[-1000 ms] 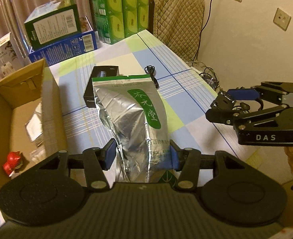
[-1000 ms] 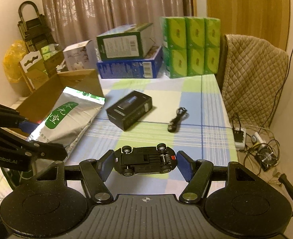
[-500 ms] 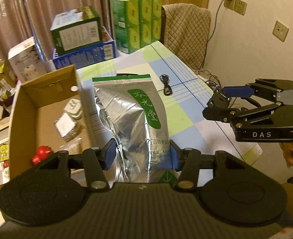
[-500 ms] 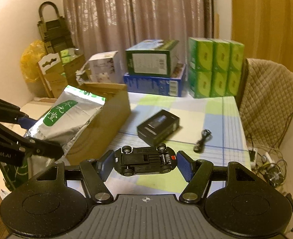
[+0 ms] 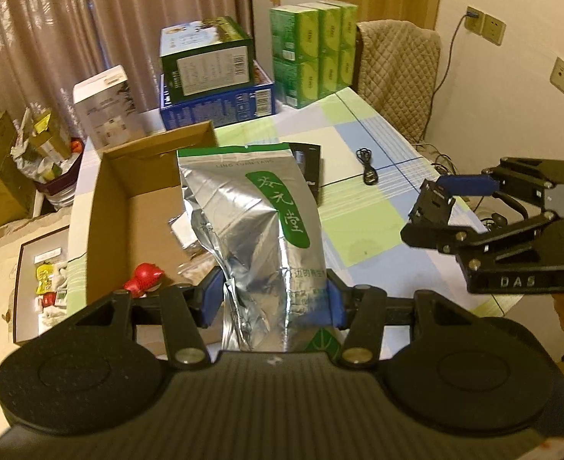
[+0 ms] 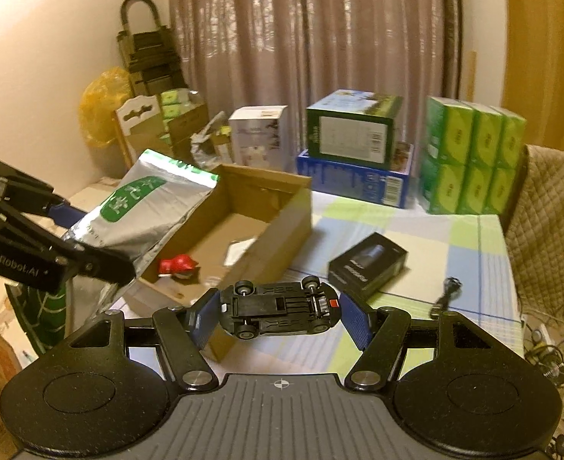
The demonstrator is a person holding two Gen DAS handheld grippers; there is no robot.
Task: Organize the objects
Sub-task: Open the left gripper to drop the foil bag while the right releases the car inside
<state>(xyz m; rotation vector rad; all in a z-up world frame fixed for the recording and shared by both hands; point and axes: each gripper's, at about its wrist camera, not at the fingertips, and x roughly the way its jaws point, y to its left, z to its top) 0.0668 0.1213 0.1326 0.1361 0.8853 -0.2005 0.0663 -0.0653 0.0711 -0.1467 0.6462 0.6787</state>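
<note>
Both claws loaded, carton below
Left claw (image 5: 270,303) clamps the foil pouch (image 5: 255,230) above the carton (image 5: 128,199); right claw (image 6: 280,316) clamps the upturned toy car (image 6: 280,312) endwise, which may slip out.

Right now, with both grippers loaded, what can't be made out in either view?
- Left wrist view: the silver pouch hides part of the cardboard box floor and most of the black box.
- Right wrist view: the toy car shows only its underside; its top is hidden.
- Pale packets in the box: too blurred to identify.
</note>
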